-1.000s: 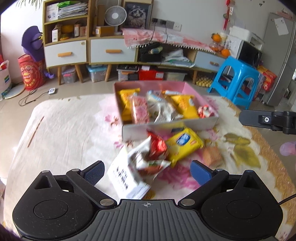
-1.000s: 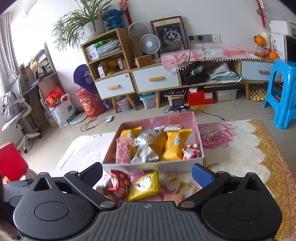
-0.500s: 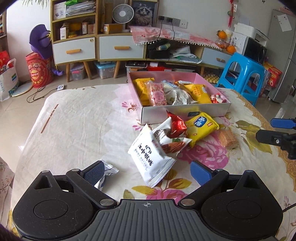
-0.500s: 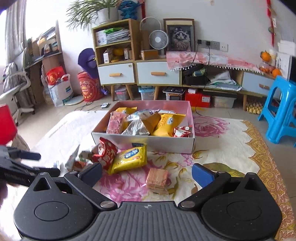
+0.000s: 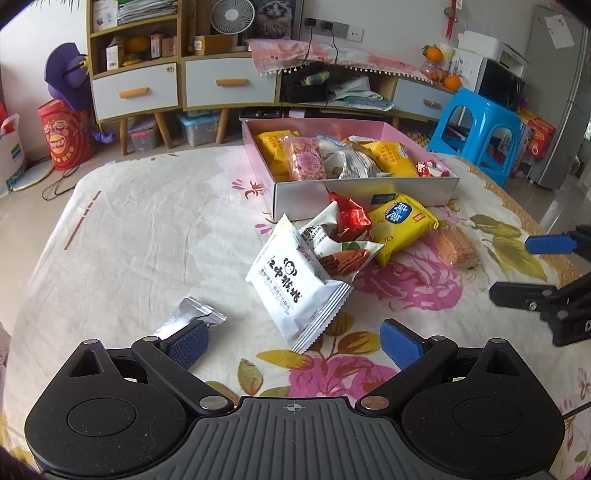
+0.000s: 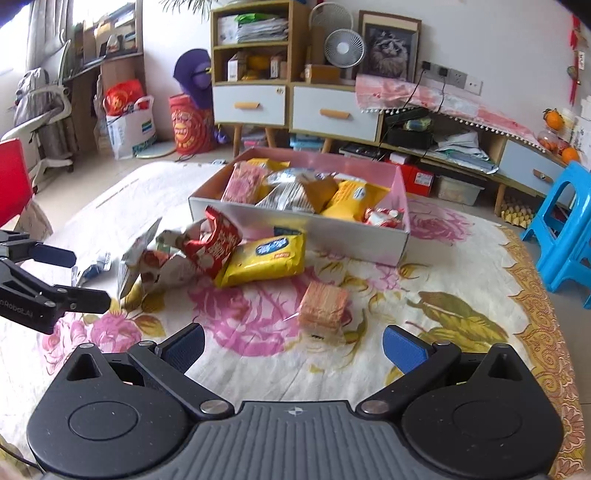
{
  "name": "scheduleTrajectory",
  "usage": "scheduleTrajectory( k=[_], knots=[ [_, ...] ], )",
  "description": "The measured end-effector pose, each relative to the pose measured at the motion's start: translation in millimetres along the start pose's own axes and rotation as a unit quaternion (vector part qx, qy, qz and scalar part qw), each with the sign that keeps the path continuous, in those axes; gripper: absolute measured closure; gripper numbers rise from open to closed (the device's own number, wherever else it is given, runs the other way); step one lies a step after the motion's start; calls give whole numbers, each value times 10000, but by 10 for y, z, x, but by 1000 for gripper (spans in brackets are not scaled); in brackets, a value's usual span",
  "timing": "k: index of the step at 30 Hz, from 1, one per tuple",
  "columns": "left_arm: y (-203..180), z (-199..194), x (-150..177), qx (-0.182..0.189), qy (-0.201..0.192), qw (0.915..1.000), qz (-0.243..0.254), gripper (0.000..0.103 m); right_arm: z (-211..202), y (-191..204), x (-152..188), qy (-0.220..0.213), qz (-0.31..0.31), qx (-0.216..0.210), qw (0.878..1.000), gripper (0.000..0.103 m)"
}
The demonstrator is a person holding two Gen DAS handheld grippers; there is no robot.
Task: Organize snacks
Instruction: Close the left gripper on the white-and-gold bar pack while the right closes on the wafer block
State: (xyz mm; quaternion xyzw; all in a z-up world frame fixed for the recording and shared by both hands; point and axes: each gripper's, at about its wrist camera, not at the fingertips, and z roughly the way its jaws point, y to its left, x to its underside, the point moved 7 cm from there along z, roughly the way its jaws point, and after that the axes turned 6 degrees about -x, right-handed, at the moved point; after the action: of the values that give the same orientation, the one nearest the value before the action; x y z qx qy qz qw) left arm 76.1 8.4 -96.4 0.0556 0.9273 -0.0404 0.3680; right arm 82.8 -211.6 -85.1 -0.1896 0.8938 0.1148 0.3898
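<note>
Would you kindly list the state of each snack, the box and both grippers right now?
Left gripper: jaws open, empty.
Right gripper: jaws open, empty.
Pink box: lidless, partly filled with snacks.
White packet: outside box, sealed.
Red packet: outside box, crumpled.
Yellow packet: outside, against box.
Wafer pack: lying apart on cloth.
Silver packet: lying apart.

**A lived-in home, seen from a cloth-covered table**

This is a family living room. Ahead of the left gripper, past the flower-printed tablecloth (image 5: 155, 221), stands a wooden cabinet with white drawers (image 5: 135, 92), its shelves stuffed with papers and boxes. A small desk fan (image 5: 231, 14) and a framed cat picture (image 6: 389, 50) sit on top. Far ahead to the right are a blue plastic stool (image 5: 476, 129), a microwave (image 5: 500, 86) and oranges (image 5: 434, 53). Storage tubs sit on the tiled floor under the cabinet.
</note>
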Motion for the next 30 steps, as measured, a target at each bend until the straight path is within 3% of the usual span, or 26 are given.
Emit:
scheduleTrajectory(
  k=[9, 16, 19, 25, 28, 30],
  knots=[
    [93, 92, -123, 474, 63, 9936, -1019, 4, 213, -48, -26, 227, 135, 28, 9996, 7],
    [294, 168, -160, 944, 144, 9712, -2182, 7, 326, -137, -56, 323, 189, 97, 9993, 7],
    [312, 225, -145, 1095, 231, 9621, -2488, 15, 359, -154, -88, 314, 245, 66, 9992, 7],
    [338, 320, -105, 1242, 340, 9495, -2860, 41, 443, -206, -156, 323, 483, -11, 9983, 10],
    [349, 352, -94, 1156, 350, 9502, -2872, 55, 488, -232, -168, 341, 594, -24, 9977, 17],
    [335, 356, -99, 1141, 315, 9515, -2840, 56, 514, -270, -176, 344, 684, 42, 9971, 26]
  ],
)
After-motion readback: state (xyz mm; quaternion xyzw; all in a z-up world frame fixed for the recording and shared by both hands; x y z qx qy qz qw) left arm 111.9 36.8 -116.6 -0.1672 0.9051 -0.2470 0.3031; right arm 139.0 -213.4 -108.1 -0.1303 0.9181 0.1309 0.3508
